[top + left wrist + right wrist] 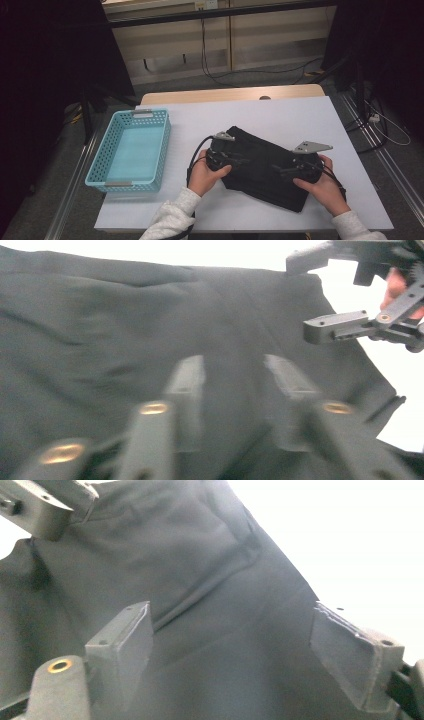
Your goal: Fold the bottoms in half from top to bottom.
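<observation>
We see a folded black garment (pixel 265 167) lying on the white table (pixel 280 112), right of centre and toward the near edge, its long side running diagonally from upper left to lower right. Our left gripper (pixel 235 161) sits over the garment's left end, held in the left hand (pixel 205 175), and our right gripper (pixel 285 169) sits over its right part, held in the right hand (pixel 322 187); the two point toward each other across the cloth. In the left gripper view the two black jaws stand apart with dark fabric (pixel 125 330) showing between them, and the other gripper's open jaws hang over the cloth's far corner at upper right. In the right gripper view the jaws are spread wide over the garment (pixel 200 605), nothing pinched between them; whether their tips touch the fabric we cannot tell. A seam or folded edge runs slantwise across the cloth there. A light blue perforated basket (pixel 102 172) stands on the table's left side, well apart from the garment.
</observation>
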{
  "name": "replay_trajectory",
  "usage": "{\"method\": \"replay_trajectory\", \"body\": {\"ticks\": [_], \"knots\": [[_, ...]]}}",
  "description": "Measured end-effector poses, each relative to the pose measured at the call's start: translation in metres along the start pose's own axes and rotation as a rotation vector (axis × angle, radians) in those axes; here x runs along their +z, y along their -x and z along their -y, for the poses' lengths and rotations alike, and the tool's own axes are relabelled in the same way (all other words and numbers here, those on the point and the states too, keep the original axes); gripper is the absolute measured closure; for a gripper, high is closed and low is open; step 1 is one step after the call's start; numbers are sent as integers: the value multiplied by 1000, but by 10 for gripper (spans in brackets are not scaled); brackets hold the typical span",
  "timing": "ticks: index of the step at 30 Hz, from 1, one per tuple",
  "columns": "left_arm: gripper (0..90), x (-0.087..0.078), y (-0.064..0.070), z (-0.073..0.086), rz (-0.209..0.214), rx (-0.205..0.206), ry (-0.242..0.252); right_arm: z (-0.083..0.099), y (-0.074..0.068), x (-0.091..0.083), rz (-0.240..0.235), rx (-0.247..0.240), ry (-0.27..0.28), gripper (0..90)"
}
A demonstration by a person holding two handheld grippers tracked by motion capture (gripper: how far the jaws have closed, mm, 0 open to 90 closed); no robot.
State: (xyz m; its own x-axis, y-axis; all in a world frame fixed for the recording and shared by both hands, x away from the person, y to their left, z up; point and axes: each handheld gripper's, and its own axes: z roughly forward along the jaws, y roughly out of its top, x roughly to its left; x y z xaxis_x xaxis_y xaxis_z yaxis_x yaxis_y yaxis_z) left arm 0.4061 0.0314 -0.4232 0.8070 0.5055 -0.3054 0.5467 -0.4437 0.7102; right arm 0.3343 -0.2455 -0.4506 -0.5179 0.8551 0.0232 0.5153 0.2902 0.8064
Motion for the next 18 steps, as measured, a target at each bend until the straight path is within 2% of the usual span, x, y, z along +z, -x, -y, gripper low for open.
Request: {"method": "replay_trajectory", "body": {"ticks": [1, 3, 5, 8, 12, 13, 16, 18], "knots": [[414, -3, -3, 0, -17, -8, -2, -1, 0, 1, 7, -10, -2, 220], [378, -9, -10, 1, -50, -32, -4, -5, 1, 5, 9, -10, 1, 263], [291, -14, -17, 2, -94, -30, -6, -10, 3, 11, 15, -16, 5, 293], [266, -20, -25, 4, -119, -42, -12, -18, 5, 20, 8, -18, 6, 359], [215, -28, -34, 7, -189, -58, -5, -33, 1, 36, -1, -50, 1, 509], [214, -30, -37, 8, -175, -68, -1, -36, 1, 39, 0, -55, 0, 531], [197, -33, -42, 10, -197, -82, 7, -45, -1, 53, -15, -69, -22, 598], [193, -35, -45, 11, -212, -95, 15, -47, -4, 60, -34, -65, -41, 579]]}}
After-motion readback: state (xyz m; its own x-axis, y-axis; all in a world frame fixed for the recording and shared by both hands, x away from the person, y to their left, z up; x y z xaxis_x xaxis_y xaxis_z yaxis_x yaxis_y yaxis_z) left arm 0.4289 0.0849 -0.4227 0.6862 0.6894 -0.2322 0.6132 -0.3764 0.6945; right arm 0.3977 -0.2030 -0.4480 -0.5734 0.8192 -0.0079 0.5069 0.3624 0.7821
